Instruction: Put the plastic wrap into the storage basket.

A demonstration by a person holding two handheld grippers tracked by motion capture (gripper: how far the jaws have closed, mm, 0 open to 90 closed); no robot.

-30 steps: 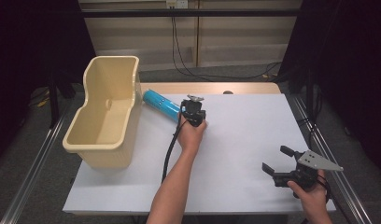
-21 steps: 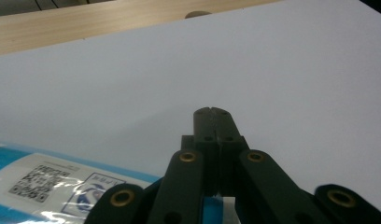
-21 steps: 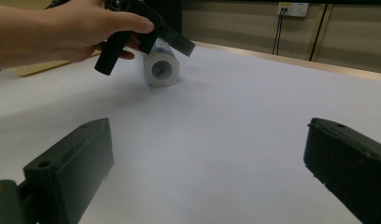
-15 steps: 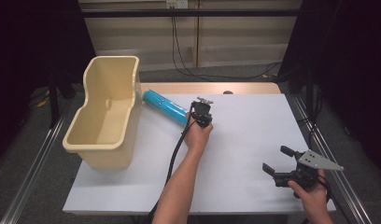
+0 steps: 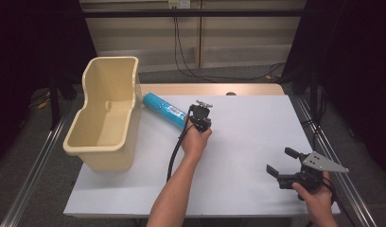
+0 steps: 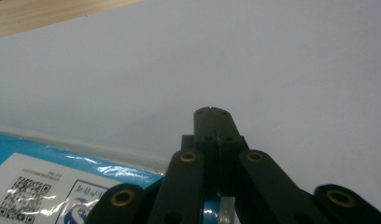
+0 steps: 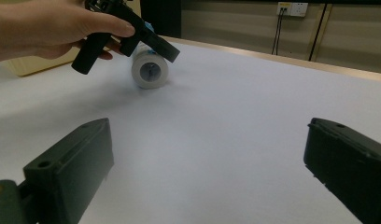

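A blue roll (image 5: 165, 110) with a white label lies on the white table sheet (image 5: 257, 127), next to a tall beige bin (image 5: 106, 113). My left gripper (image 5: 201, 112) hovers over the roll's near end, jaws shut with nothing between them. In the left gripper view the closed tips (image 6: 211, 112) point at bare sheet, and the blue roll (image 6: 62, 163) lies below and left of them. My right gripper (image 5: 288, 165) rests near the front right corner, wide open. The right gripper view shows its open jaws (image 7: 207, 154), the roll's white end (image 7: 150, 70), and the left gripper (image 7: 172, 52) beyond.
The bin stands at the table's left edge and has nothing in it. A wooden strip (image 5: 210, 89) runs along the far edge of the sheet. Cables (image 5: 181, 52) hang behind the table. The left gripper's cable (image 5: 174, 151) trails along the forearm.
The left gripper has shifted slightly to the right by the roll's end. The roll, the bin and the right gripper have stayed where they were.
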